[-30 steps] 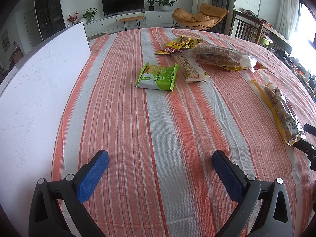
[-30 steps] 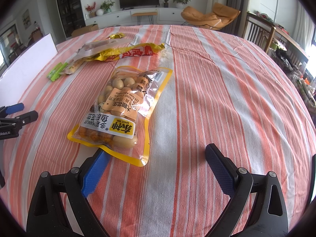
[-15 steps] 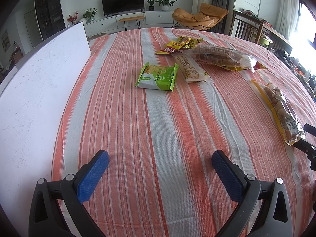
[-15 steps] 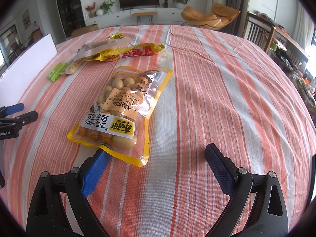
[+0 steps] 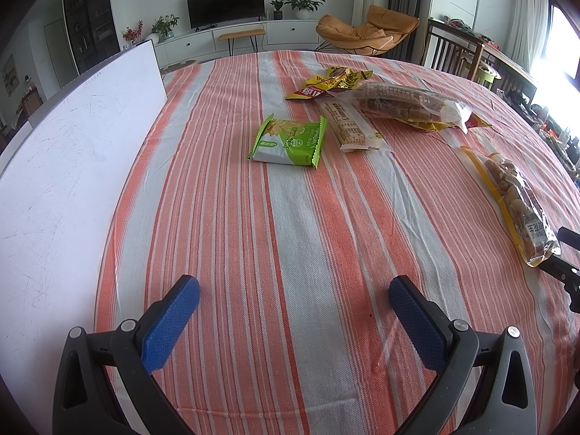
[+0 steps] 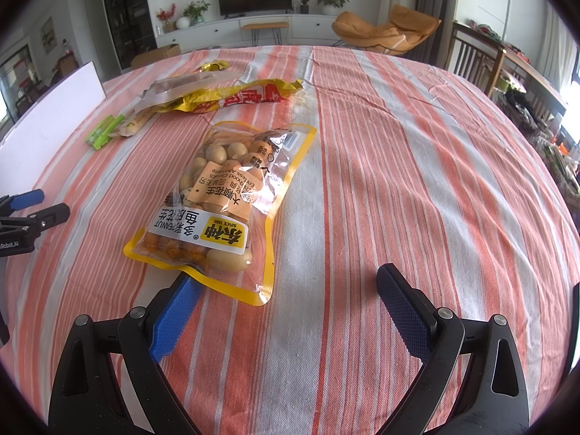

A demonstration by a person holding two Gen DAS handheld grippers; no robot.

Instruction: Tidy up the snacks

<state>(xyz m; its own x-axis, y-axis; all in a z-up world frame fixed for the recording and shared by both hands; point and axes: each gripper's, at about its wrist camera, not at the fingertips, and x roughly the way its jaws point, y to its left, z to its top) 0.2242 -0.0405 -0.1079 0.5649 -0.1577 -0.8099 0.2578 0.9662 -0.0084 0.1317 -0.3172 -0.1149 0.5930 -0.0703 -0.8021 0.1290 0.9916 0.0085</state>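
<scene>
Several snack packs lie on the striped tablecloth (image 5: 290, 239). A green cracker pack (image 5: 288, 140), a pale biscuit bar (image 5: 353, 126), a clear bag of brown rolls (image 5: 406, 103) and a yellow-red wrapper (image 5: 328, 81) lie far ahead of my left gripper (image 5: 294, 291), which is open and empty. A yellow-edged peanut bag (image 6: 224, 203) lies just ahead-left of my right gripper (image 6: 286, 284), which is open; its left finger (image 6: 174, 311) sits under the bag's near corner. The peanut bag also shows at the right in the left wrist view (image 5: 514, 199).
A white board (image 5: 65, 166) lies along the table's left side. The left gripper appears at the left edge of the right wrist view (image 6: 25, 210). Chairs (image 6: 475, 61) and a sideboard stand beyond the table's right and far edges.
</scene>
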